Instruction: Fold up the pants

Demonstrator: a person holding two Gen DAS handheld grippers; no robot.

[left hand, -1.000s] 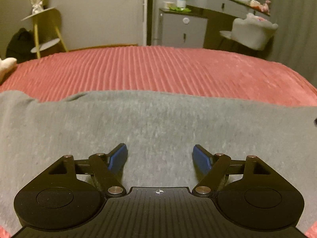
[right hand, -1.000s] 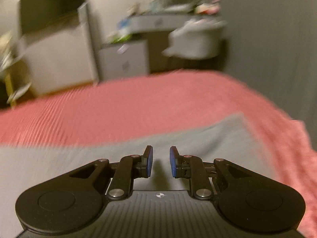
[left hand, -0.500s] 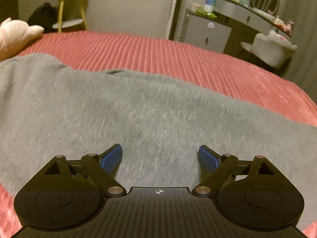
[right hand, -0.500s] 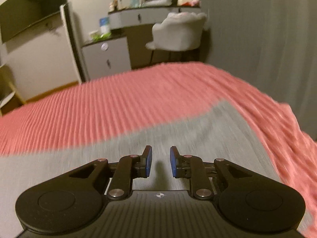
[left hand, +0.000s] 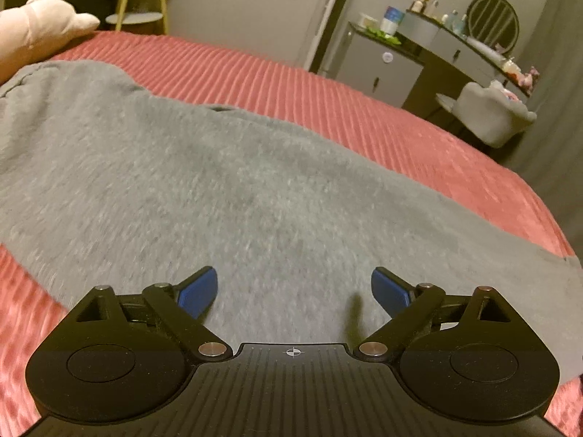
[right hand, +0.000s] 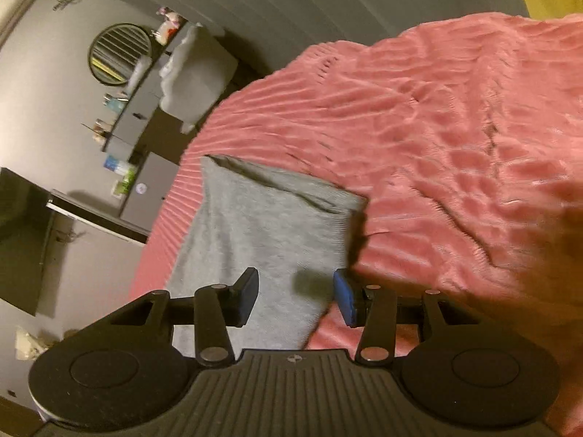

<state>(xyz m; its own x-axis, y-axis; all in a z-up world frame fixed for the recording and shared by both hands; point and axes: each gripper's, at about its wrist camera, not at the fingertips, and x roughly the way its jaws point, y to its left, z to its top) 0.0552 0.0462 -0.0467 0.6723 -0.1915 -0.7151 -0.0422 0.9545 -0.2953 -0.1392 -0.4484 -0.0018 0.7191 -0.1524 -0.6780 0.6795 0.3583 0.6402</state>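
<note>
Pants: the grey pants (left hand: pixel 233 189) lie spread flat on the red ribbed bedspread (left hand: pixel 328 94), running from the far left, close to a pale plush toy (left hand: pixel 40 25), toward the near right in the left wrist view
Leg end: in the right wrist view the pants (right hand: pixel 262 233) end in a cuffed hem (right hand: pixel 291 189), slightly open, with bedspread (right hand: pixel 455 127) beyond it and to its right
Left gripper: the left gripper (left hand: pixel 294 291) hangs low over the middle of the cloth, its blue pads spread wide, nothing between them
Right gripper: the right gripper (right hand: pixel 295 293) is partly spread and empty, its right pad near the right edge of the leg; whether it touches the cloth cannot be told
Layers: whether the two legs are already stacked one on the other cannot be told; only one grey band shows
Done so far: judged from the pictures, the pants are laid out and fairly smooth, but no crosswise fold is visible
Left to do: likely grasping the hem end and the cloth, carrying the hem toward the waist, then flattening the stack
Watch: the ruffled bedspread on the right may drag on the cloth
</note>
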